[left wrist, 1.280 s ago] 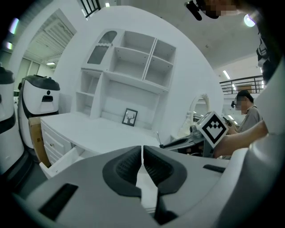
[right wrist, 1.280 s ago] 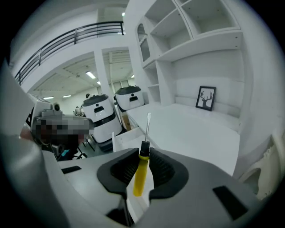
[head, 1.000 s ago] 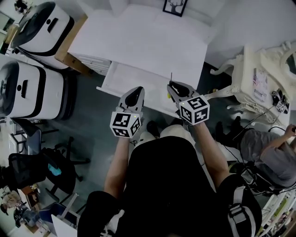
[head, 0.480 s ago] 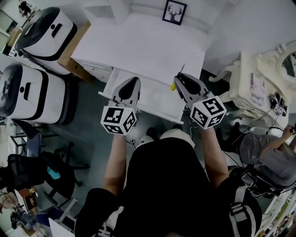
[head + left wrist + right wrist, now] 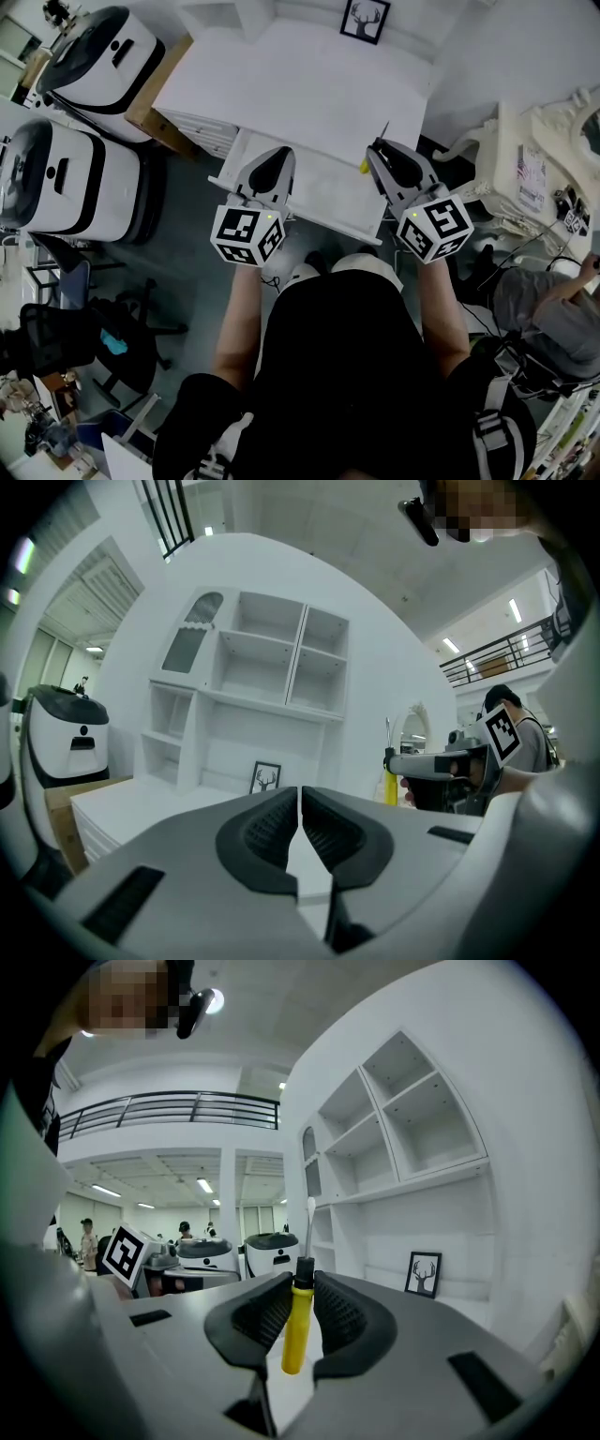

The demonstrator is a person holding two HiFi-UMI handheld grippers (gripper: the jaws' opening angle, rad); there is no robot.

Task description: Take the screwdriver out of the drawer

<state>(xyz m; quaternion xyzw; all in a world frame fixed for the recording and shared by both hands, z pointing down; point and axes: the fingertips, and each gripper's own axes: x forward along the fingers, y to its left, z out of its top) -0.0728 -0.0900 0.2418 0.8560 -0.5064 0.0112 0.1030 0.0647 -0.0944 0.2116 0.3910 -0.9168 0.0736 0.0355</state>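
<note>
Right hand-held gripper (image 5: pixel 298 1283) clamps the screwdriver (image 5: pixel 294 1330), tip at 12 o'clock, now raised out of the drawer (image 5: pixel 323 192); left hand-held gripper (image 5: pixel 300 803) closed, empty.

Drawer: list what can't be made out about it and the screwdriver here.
- Drawer inside: head view, left gripper and right gripper cover parts; neither gripper view shows it.
- Screwdriver tip: right gripper view, too small, pale against white shelves.
- Screwdriver handle: head view, mostly behind the right gripper.
</note>
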